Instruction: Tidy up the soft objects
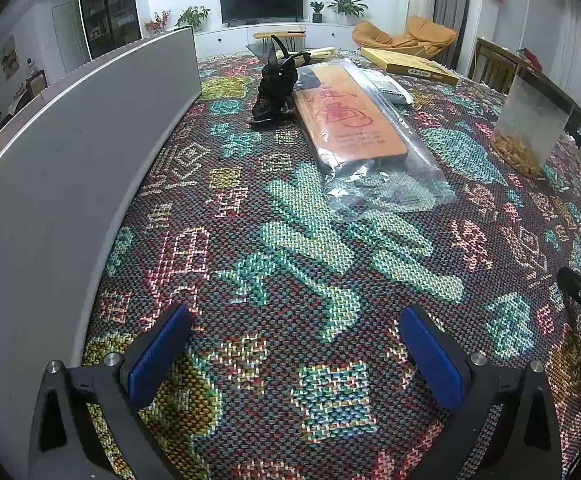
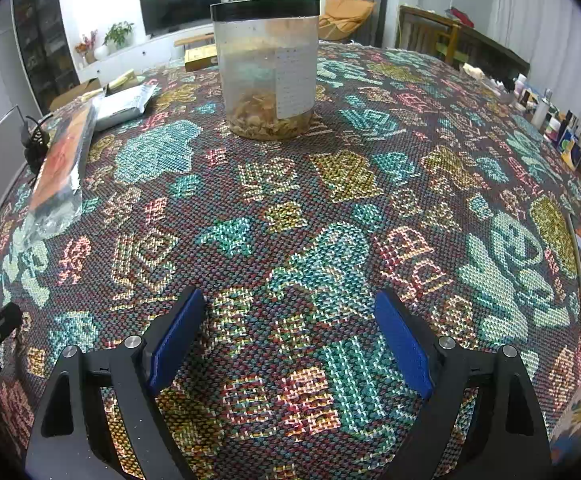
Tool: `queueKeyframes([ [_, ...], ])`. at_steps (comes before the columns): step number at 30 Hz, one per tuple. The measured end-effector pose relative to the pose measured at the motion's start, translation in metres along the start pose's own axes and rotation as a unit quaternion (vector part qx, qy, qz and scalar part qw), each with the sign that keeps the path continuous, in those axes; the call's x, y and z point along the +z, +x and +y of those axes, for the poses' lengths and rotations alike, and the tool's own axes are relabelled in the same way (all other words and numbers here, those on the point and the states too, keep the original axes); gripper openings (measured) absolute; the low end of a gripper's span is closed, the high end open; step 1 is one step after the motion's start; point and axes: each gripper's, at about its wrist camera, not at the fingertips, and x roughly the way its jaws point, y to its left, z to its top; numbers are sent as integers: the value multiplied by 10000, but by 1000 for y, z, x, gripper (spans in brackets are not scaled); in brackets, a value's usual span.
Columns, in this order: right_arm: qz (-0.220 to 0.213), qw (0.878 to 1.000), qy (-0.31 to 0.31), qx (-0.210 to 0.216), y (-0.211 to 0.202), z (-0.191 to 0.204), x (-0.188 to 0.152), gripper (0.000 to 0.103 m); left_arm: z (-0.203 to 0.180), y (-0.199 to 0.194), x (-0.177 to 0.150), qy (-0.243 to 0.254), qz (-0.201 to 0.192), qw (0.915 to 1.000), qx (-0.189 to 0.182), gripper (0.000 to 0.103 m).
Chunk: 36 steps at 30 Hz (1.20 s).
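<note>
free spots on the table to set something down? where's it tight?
Widest bare cloth: ahead of the right gripper, up to the clear jar. Also free: between the left gripper, the grey panel and the bagged orange box. Crowded: the far end, where the black bundle touches that bag.

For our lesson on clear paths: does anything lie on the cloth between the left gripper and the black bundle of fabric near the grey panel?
Nothing visible does. The left gripper, jaws open, has only bare patterned tablecloth ahead up to the black bundle. The bagged orange pack lies just right of that line, beside the bundle.
</note>
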Motion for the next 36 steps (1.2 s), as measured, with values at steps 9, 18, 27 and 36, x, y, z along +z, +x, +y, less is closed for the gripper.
queueKeyframes([
  [9,0,10000,1,2,0,0,0,89,0,0,0,0,1,10000,1,103],
  [18,-1,10000,-2,7,0,-1,0,89,2,-4,-3,186,100,9998,-40,103],
  [27,0,9995,-252,172,-7,16,12,90,13,-13,-17,179,-37,9998,-110,103],
  [36,248,9708,-1591,1780,21,162,101,89,13,-12,-16,156,-40,9998,-111,103],
])
